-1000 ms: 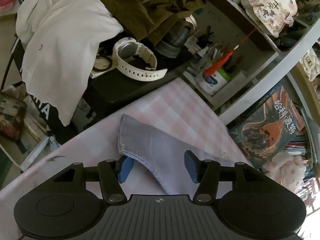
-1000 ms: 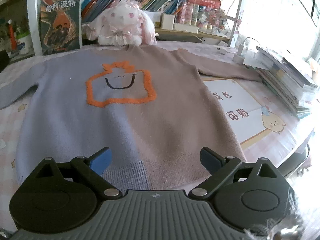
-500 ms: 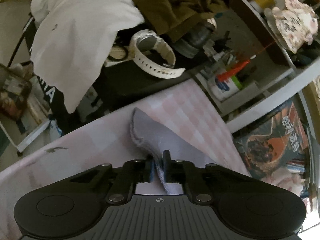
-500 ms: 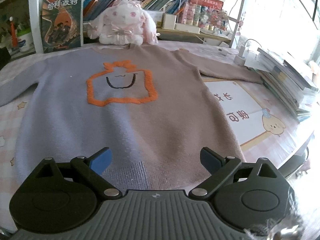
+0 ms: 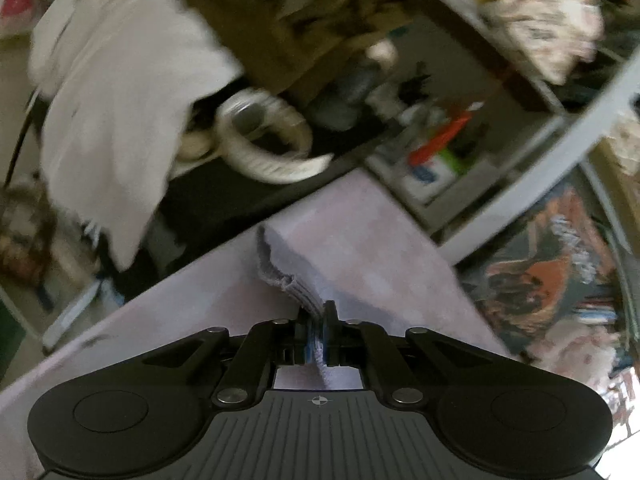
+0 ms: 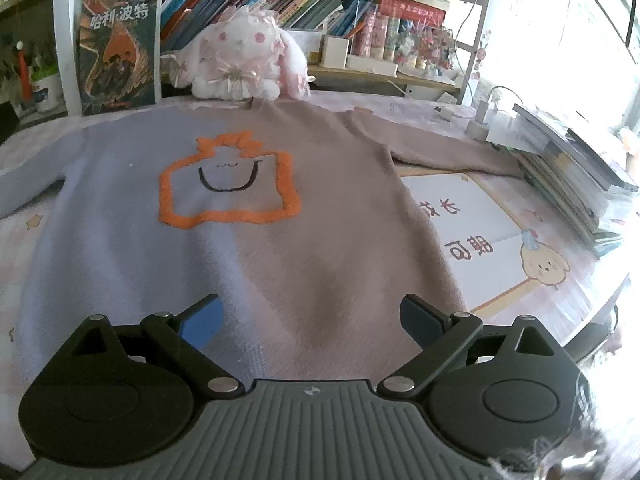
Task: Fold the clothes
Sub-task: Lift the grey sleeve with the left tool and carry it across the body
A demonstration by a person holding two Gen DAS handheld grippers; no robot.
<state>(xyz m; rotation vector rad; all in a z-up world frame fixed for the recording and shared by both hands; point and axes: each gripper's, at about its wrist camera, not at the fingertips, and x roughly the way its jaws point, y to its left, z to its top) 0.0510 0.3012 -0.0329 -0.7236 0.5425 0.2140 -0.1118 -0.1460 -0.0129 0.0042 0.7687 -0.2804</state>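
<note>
A two-tone sweater (image 6: pixel 248 248), lilac on the left and tan on the right with an orange outlined face, lies flat on the pink table. My right gripper (image 6: pixel 310 318) is open and empty, hovering over its lower hem. In the left wrist view my left gripper (image 5: pixel 316 336) is shut on the lilac sleeve cuff (image 5: pixel 280 268), which stands up crumpled from the pink checked tablecloth (image 5: pixel 360 232). The left view is blurred by motion.
A plush rabbit (image 6: pixel 240 60) and a bookshelf (image 6: pixel 280 4) stand behind the sweater. A stack of books (image 6: pixel 576 176) lies at the right, a white poster (image 6: pixel 472 232) beside the sweater. In the left view, a white watch (image 5: pixel 264 144) and draped clothes (image 5: pixel 116 92) lie beyond the table edge.
My left gripper closed on the sleeve cuff and has lifted it, bunching the cloth. My right gripper has moved forward over the sweater's hem, still open.
</note>
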